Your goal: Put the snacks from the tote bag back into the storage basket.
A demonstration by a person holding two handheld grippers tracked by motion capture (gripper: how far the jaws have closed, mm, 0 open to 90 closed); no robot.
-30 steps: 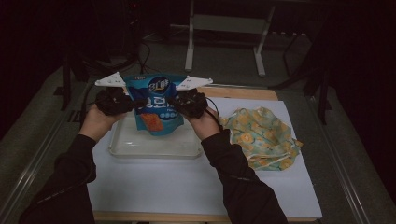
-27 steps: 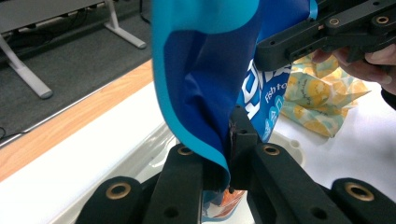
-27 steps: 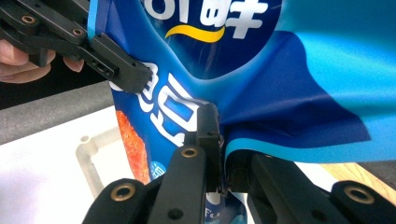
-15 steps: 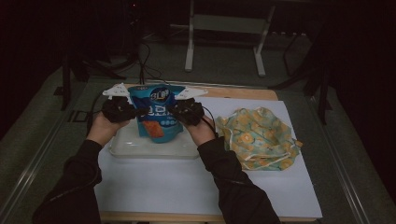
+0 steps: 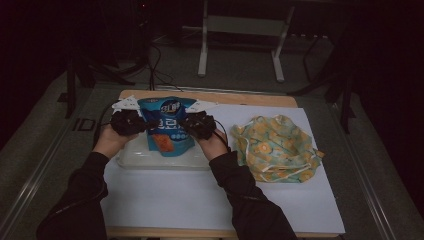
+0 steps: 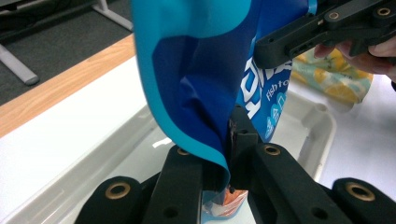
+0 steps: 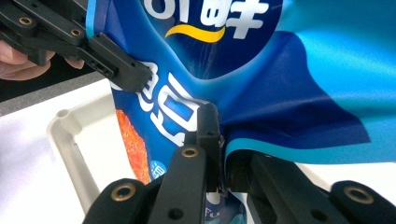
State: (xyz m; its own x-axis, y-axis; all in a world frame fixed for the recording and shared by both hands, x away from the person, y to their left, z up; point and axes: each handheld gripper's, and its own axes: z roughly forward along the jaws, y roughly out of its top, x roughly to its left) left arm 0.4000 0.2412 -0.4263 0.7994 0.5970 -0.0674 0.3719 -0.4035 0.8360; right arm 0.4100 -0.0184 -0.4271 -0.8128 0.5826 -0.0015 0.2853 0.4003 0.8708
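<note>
Dark long sleeves (image 5: 80, 200), black hand-held gripper (image 6: 229, 154) jaws with brass-ringed screw holes, pale three-cornered top plates (image 5: 126, 104)

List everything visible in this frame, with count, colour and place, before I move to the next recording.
Snack bag: one, blue with an orange patch, held up over the tray between both claws.
Tray: one, clear plastic, on the white sheet under the bag.
Cloth: one, pale green with yellow-orange print, crumpled to the right of the tray.
White sheet: one, covering most of the table.
Table: one, wooden, its edge showing at the far side.
Metal frame: one, grey, on the floor beyond the table.
Left claw: one, black, shut on the bag's edge.
Right claw: one, black, shut on the bag's other edge.
</note>
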